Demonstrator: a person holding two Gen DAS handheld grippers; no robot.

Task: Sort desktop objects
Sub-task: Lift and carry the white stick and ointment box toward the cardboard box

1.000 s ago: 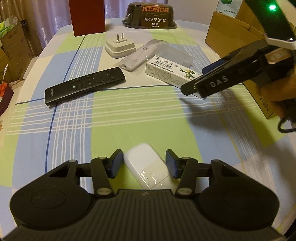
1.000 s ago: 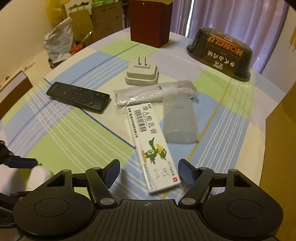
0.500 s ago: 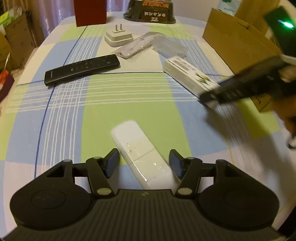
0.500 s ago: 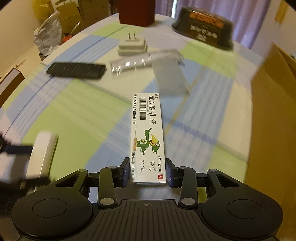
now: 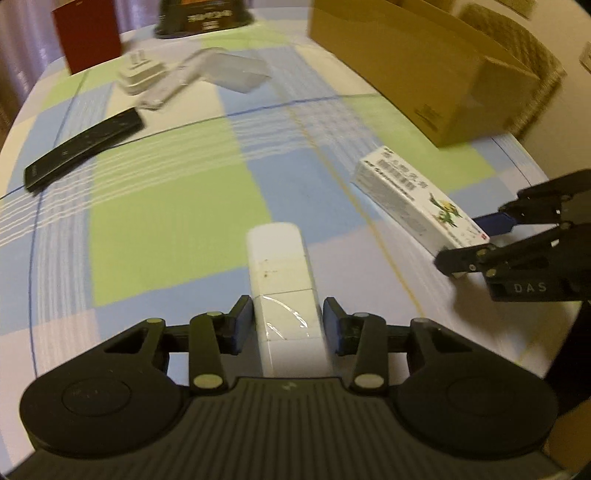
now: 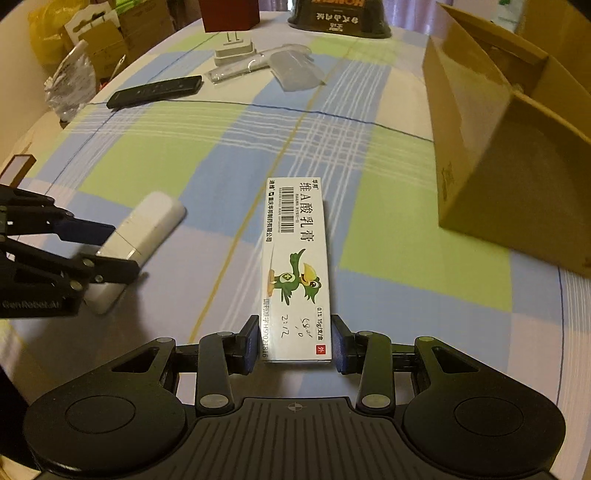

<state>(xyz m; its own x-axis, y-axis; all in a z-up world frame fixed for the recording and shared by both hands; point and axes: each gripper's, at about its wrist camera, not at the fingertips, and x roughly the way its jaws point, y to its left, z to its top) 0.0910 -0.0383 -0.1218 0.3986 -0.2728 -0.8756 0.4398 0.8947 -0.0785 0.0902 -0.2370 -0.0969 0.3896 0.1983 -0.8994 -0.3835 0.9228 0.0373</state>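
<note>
1. My left tool [image 5: 289, 325] is clamped on the near end of the white bar-shaped device [image 5: 281, 273]. It pokes straight out between the pads at the lower middle of the left wrist view. In the right wrist view the same device [image 6: 142, 230] shows at the left edge, lifted at an angle in that tool [image 6: 107, 247].
2. My right tool [image 6: 294, 343] is gripping the ointment box [image 6: 295, 266] by its near end, pads pressed on both long sides. The box runs up the centre of the frame, green bird printed on top. From the left wrist view I see it [image 5: 417, 203] at the right, with the right tool [image 5: 476, 236] holding it.
3. The cardboard box [image 6: 491, 147] fills the upper right, open side up, well apart from both held things.
4. On the checked worktop [image 6: 155, 155], upper left: black remote [image 6: 155, 92], then a white plug adapter [image 6: 234, 51], a bagged white item [image 6: 255, 64] and a clear plastic piece [image 6: 293, 72] close together.
5. At the far edge sit a dark red box [image 6: 229, 14] and a black tub [image 6: 338, 20].
6. The left wrist view is motion-blurred, so small print there is unreadable.
</note>
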